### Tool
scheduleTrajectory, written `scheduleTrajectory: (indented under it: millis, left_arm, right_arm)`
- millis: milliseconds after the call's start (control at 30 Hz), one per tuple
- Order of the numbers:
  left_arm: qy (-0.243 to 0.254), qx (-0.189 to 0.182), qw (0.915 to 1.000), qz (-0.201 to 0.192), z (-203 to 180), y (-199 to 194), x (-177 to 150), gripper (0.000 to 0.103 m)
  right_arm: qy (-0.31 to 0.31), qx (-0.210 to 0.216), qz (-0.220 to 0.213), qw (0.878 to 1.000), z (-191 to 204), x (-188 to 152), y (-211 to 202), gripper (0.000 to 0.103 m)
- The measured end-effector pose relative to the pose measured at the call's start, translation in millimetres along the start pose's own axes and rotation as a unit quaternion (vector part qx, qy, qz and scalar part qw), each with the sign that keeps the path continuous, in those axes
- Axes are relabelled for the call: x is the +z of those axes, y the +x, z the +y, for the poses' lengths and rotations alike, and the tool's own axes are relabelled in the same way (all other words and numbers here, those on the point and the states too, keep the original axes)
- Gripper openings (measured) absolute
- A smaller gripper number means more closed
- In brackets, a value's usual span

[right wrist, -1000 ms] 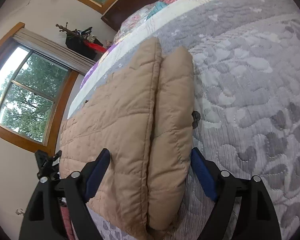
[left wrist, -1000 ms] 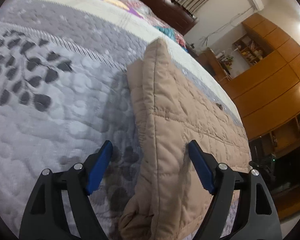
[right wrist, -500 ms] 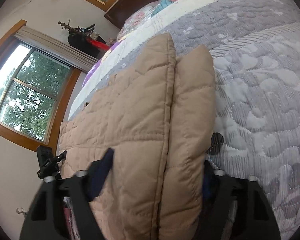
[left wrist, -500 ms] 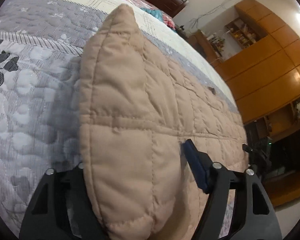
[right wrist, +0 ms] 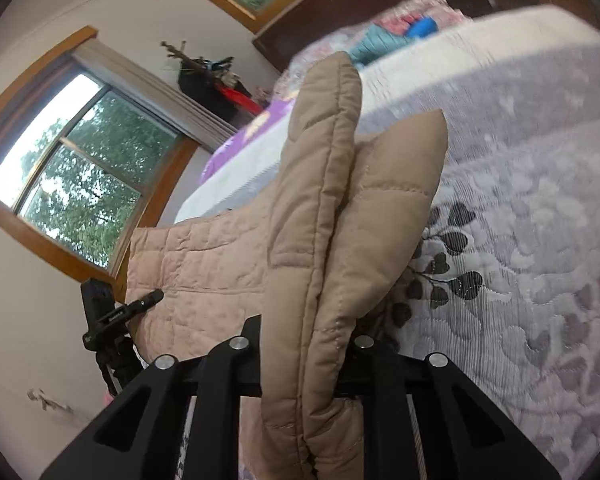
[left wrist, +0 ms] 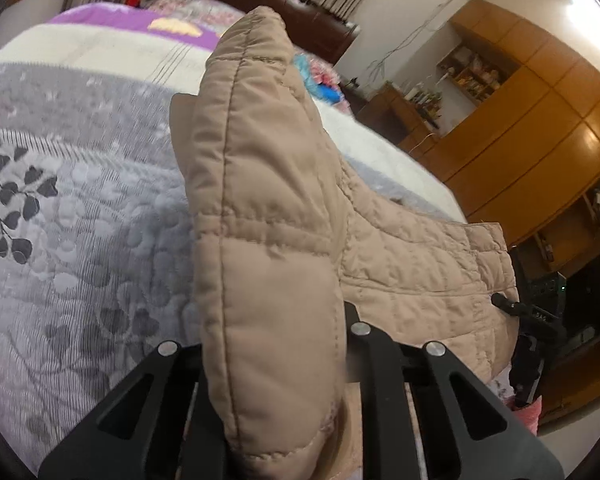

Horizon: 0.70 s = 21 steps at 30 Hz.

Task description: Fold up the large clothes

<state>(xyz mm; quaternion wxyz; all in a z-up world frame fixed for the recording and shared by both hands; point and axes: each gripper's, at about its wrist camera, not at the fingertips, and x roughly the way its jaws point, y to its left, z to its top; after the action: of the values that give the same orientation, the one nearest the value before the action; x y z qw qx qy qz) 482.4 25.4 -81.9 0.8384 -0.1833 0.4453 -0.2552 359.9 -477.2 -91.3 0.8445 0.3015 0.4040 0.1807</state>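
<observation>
Tan quilted jacket, one, pinched by two just-closed tools: left tool, right tool.

My left wrist camera looks close along its fingers over the bed toward the wardrobe. My right faces the window. Both share the tan quilted jacket.

The jacket is tan, quilted and puffy, stitched in square panels. Its near edge stands bunched into thick upright folds at both views' foreground, raised off the bed. In the left view one padded fold rises to a rounded tip; in the right view two folds press side by side. Behind them the rest spreads flatter, paler and pinkish, reaching toward the bed's edge
</observation>
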Motion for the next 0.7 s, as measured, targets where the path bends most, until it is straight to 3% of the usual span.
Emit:
scheduleTrajectory:
  millis: [267, 433, 700]
  left_arm:
    - [0.030, -0.025, 0.9987, -0.031, -31, -71, -28, 0.013]
    - [0.048, -0.021, 0.9977, -0.042, -41, -109, -58, 0.014]
    - [0.060, 0.000, 0.9977, -0.031, -31, -125, -104, 0.014]
  right_arm:
    - [-0.062, 0.003, -0.021, 0.998, 49, -37, -62, 0.018]
    - [-0.085, 0.009, -0.020, 0.996, 71, -69, -82, 0.018]
    - [-0.086, 0.004, 0.007, 0.996, 67, -112, -81, 0.018]
